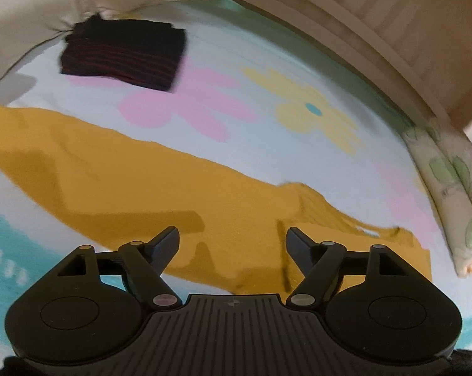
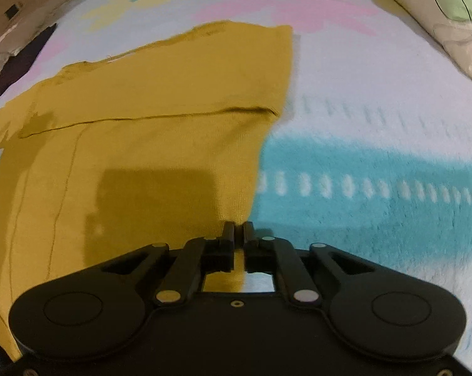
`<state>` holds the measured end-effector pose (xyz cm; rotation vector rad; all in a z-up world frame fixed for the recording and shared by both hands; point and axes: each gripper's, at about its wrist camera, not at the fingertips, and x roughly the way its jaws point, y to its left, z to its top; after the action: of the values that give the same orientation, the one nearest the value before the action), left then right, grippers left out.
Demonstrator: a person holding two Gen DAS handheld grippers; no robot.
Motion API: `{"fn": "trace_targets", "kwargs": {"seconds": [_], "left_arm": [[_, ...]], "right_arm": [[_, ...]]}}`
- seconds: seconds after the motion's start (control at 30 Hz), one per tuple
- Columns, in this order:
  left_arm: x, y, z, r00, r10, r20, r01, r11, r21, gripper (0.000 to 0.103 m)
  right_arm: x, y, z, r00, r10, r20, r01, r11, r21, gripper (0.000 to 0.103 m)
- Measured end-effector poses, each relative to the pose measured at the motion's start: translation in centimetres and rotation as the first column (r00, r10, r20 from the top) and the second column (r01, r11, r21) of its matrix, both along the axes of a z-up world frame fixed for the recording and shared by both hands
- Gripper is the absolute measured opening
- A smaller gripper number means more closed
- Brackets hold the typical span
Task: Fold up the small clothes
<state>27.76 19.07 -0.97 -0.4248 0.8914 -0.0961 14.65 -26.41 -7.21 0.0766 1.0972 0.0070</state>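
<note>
A mustard-yellow knit garment (image 1: 142,185) lies spread on a flowered bed cover (image 1: 267,72). My left gripper (image 1: 232,241) is open and empty, hovering just above the garment's near part. In the right wrist view the same garment (image 2: 160,100) lies flat with one fold line across it. My right gripper (image 2: 239,230) is shut on the garment's near right corner edge. A folded dark garment with red stripes (image 1: 126,54) lies at the far left of the bed.
A pale pillow (image 1: 26,15) sits behind the dark folded garment. A leaf-patterned pillow (image 1: 448,181) lies at the right edge, also in the right wrist view (image 2: 448,18). A beige headboard (image 1: 376,31) runs along the far side.
</note>
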Motion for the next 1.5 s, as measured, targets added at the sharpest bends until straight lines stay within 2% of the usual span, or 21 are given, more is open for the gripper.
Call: {"fn": "trace_targets", "kwargs": {"seconds": [0.07,0.13,0.17,0.27,0.37,0.47,0.63,0.8,0.9,1.03,1.27,1.3,1.33,1.4,1.43,1.5], "left_arm": [[0.0,1.2,0.2,0.999,0.039,0.010,-0.039,0.999,-0.003,0.078],[0.1,2.6,0.4,0.997,0.077,0.019,-0.078,0.997,0.003,0.082],[0.1,3.2,0.4,0.995,0.094,0.022,-0.094,0.996,0.007,0.083],[0.1,5.5,0.4,0.987,0.157,0.020,-0.157,0.988,0.012,0.085],[-0.1,8.0,0.3,0.977,0.213,0.011,-0.213,0.977,-0.005,0.085],[-0.2,10.4,0.2,0.962,0.274,0.006,-0.274,0.962,-0.005,0.085],[-0.6,14.5,-0.9,0.921,0.390,-0.019,-0.390,0.920,-0.037,0.086],[0.1,17.9,-2.0,0.882,0.471,-0.021,-0.470,0.876,-0.109,0.088],[1.1,19.3,-2.6,0.880,0.475,-0.024,-0.474,0.873,-0.116,0.094],[2.5,19.9,-3.5,0.885,0.465,-0.018,-0.463,0.877,-0.130,0.094],[4.5,19.3,-4.4,0.887,0.461,0.027,-0.454,0.881,-0.133,0.093],[4.4,19.1,-4.4,0.880,0.473,0.033,-0.466,0.876,-0.127,0.089],[4.3,19.0,-4.4,0.871,0.490,0.035,-0.483,0.868,-0.118,0.059],[4.5,18.9,-4.3,0.861,0.508,0.011,-0.505,0.858,-0.097,0.006],[4.4,18.8,-4.1,0.864,0.503,0.012,-0.499,0.860,-0.105,0.006],[4.2,18.1,-3.1,0.872,0.486,0.063,-0.478,0.872,-0.110,0.006]], "right_arm": [[0.2,0.9,0.7,0.999,0.019,0.047,-0.018,1.000,-0.015,0.069],[0.2,2.5,1.5,0.993,0.067,0.100,-0.066,0.998,-0.015,0.096],[0.4,3.2,1.6,0.989,0.093,0.113,-0.092,0.996,-0.014,0.093],[1.0,6.0,1.5,0.978,0.156,0.136,-0.158,0.987,0.008,0.096],[1.4,8.5,0.6,0.971,0.204,0.121,-0.211,0.976,0.046,0.101],[1.6,10.4,-0.6,0.965,0.244,0.093,-0.249,0.967,0.054,0.102],[1.6,12.3,-2.8,0.960,0.280,0.019,-0.281,0.959,0.036,0.103],[1.3,13.9,-3.4,0.941,0.338,0.018,-0.337,0.941,-0.019,0.103],[1.4,14.0,-3.4,0.948,0.317,0.015,-0.317,0.948,-0.011,0.103],[1.7,13.7,-3.4,0.956,0.293,0.015,-0.293,0.956,0.016,0.103],[2.0,14.5,-3.4,0.962,0.272,0.006,-0.272,0.962,0.004,0.103],[2.0,14.6,-3.4,0.962,0.271,0.005,-0.271,0.962,0.003,0.103],[2.0,14.6,-3.4,0.962,0.273,0.005,-0.273,0.962,0.001,0.103],[2.1,14.5,-3.4,0.960,0.279,0.007,-0.279,0.960,0.000,0.103],[2.1,14.5,-3.3,0.961,0.278,0.006,-0.278,0.961,0.004,0.103],[2.2,14.3,-3.2,0.961,0.278,0.004,-0.278,0.961,0.014,0.103]]}}
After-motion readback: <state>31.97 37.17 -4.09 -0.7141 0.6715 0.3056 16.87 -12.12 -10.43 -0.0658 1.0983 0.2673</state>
